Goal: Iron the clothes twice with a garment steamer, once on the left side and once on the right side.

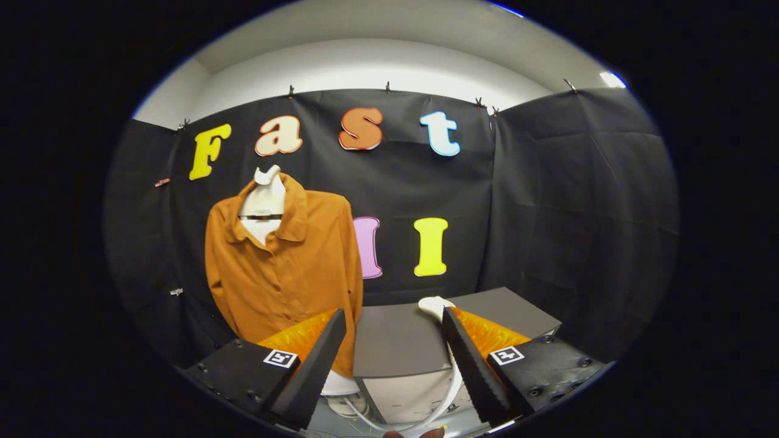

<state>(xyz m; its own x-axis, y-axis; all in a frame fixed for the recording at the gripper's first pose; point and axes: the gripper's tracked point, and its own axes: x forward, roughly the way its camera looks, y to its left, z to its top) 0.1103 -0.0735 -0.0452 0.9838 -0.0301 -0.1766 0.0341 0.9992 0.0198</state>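
A brown button-up shirt (286, 267) hangs on a white bust form (265, 194) against the black cloth wall, beyond my left finger. The white steamer head (433, 305) rests on a grey box (395, 340), just past the tip of my right finger. Its white body curves down behind that finger (453, 389). My gripper (394, 313) is open, with its fingers spread wide. Only the grey box top shows in the gap, and neither finger touches the steamer.
The grey box has a pale front (408, 398) low between the fingers. White cords (359, 413) and a round white base (341, 384) lie at its foot, under the shirt's hem. Black cloth walls close in the back and right.
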